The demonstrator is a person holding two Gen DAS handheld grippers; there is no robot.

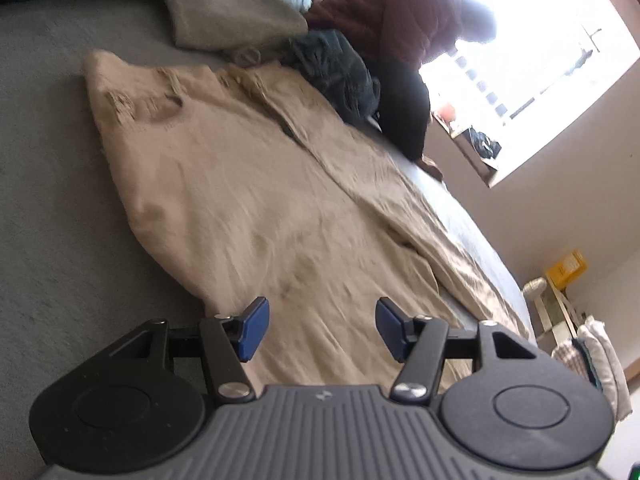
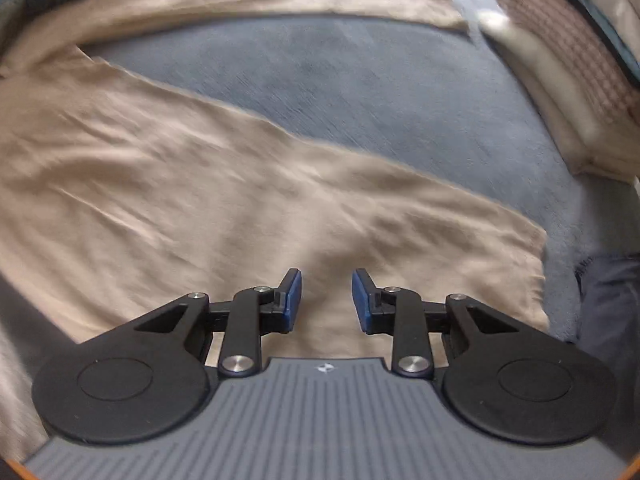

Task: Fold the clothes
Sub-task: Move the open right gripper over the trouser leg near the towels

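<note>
Beige ripped trousers lie spread flat on a grey bed. Their torn knee holes show at the far left of the left wrist view. My left gripper hovers open over the near end of the trousers, nothing between its blue pads. The right wrist view shows the same beige trousers, their two legs apart with grey bed showing between them. My right gripper is open just above the nearer leg, close to its cuff end at the right. It holds nothing.
A pile of clothes, grey, blue and dark, sits at the bed's far end. A person in a maroon jacket bends beside it by a bright window. Folded checked and cream textiles lie along the right edge. A yellow box stands by the wall.
</note>
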